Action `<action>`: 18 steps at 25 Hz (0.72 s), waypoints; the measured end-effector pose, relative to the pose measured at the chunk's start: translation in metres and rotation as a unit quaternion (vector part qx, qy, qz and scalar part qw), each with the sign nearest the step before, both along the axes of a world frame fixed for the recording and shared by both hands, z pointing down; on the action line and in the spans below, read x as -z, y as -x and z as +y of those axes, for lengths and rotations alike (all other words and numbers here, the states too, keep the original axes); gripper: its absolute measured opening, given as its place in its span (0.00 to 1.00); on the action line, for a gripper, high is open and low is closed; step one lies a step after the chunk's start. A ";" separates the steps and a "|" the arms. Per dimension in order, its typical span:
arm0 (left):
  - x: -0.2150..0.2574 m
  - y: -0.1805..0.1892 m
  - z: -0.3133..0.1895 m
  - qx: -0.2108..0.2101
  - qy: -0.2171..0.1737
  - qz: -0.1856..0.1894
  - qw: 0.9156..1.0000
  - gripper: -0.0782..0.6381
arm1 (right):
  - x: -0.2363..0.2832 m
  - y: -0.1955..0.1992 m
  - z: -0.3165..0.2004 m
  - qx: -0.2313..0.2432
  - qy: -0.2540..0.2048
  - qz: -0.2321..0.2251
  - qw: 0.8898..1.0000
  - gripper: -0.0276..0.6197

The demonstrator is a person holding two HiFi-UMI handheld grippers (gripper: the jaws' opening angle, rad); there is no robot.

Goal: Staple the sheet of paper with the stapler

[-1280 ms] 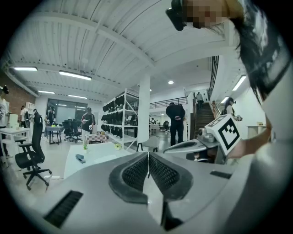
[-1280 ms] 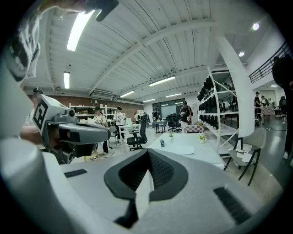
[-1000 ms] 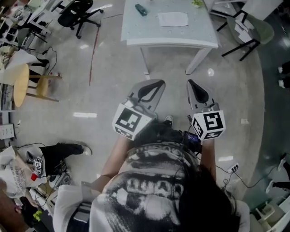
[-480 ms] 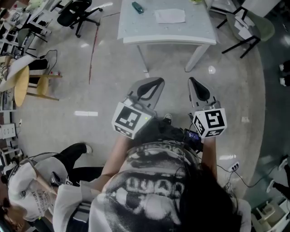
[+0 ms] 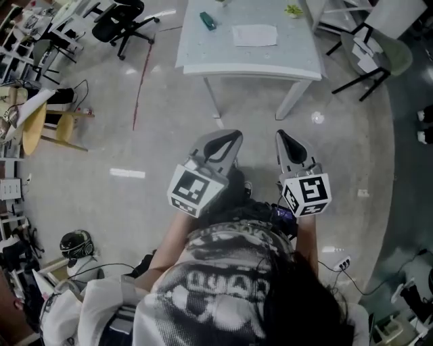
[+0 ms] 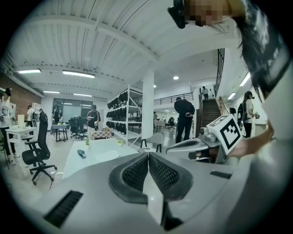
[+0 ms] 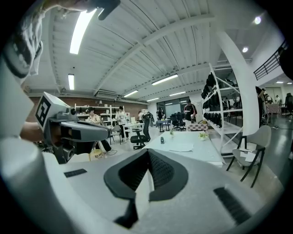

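The left gripper (image 5: 222, 138) and right gripper (image 5: 287, 140), both closed and empty, have sunk slightly, while the sheet of paper (image 5: 255, 35) and stapler (image 5: 208, 21) lie on the table (image 5: 250, 64) well ahead, so stapling is not yet started

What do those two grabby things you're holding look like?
The left tongs and right tongs are smooth grey shells with black ribbed pads inside. Each carries a white cube printed with black square markers. The person wears a black-and-white patterned shirt.
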State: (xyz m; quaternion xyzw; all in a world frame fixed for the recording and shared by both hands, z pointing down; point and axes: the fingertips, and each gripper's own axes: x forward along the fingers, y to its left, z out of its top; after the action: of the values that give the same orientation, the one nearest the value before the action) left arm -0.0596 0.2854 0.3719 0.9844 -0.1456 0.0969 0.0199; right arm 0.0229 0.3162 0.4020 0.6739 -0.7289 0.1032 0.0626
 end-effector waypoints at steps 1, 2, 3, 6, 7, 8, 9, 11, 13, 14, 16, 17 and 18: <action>0.001 -0.001 -0.002 0.002 -0.002 0.000 1.000 0.12 | -0.001 -0.001 -0.002 0.002 0.000 -0.002 1.000 0.03; 0.002 -0.001 -0.005 0.005 -0.003 0.000 1.000 0.12 | -0.001 -0.002 -0.005 0.003 0.000 -0.003 1.000 0.03; 0.002 -0.002 -0.008 0.007 -0.003 0.000 1.000 0.12 | -0.002 -0.004 -0.007 0.004 0.001 -0.004 1.000 0.03; -0.001 -0.007 -0.022 0.014 -0.002 -0.003 1.000 0.12 | -0.006 -0.010 -0.020 0.008 0.002 -0.009 1.000 0.03; -0.003 -0.010 -0.028 0.015 -0.001 -0.004 1.000 0.12 | -0.008 -0.013 -0.025 0.009 0.002 -0.009 1.000 0.03; -0.005 -0.014 -0.034 0.016 0.000 -0.005 1.000 0.12 | -0.009 -0.016 -0.031 0.010 0.003 -0.009 1.000 0.03; -0.007 -0.018 -0.041 0.017 0.001 -0.005 1.000 0.12 | -0.010 -0.020 -0.037 0.011 0.003 -0.009 1.000 0.03; -0.011 -0.031 -0.056 0.016 0.002 -0.003 1.000 0.12 | -0.012 -0.030 -0.050 0.012 0.004 -0.007 1.000 0.03; -0.015 -0.048 -0.076 0.013 0.002 0.000 1.000 0.12 | -0.016 -0.043 -0.066 0.012 0.007 -0.005 1.000 0.03; -0.016 -0.057 -0.087 0.011 0.002 0.002 1.000 0.12 | -0.017 -0.051 -0.075 0.012 0.009 -0.003 1.000 0.03; -0.017 -0.076 -0.112 0.008 0.001 0.005 1.000 0.12 | -0.019 -0.066 -0.096 0.013 0.014 0.002 1.000 0.03; -0.017 -0.086 -0.126 0.006 0.000 0.006 1.000 0.12 | -0.020 -0.073 -0.108 0.015 0.017 0.004 1.000 0.03; -0.015 -0.095 -0.139 0.004 0.000 0.006 1.000 0.12 | -0.020 -0.081 -0.121 0.016 0.020 0.005 1.000 0.03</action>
State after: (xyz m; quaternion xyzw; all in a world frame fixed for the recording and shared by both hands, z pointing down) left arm 0.0352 0.1463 0.3873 0.9843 -0.1495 0.0910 0.0209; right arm 0.1034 0.1954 0.4217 0.6616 -0.7367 0.1134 0.0818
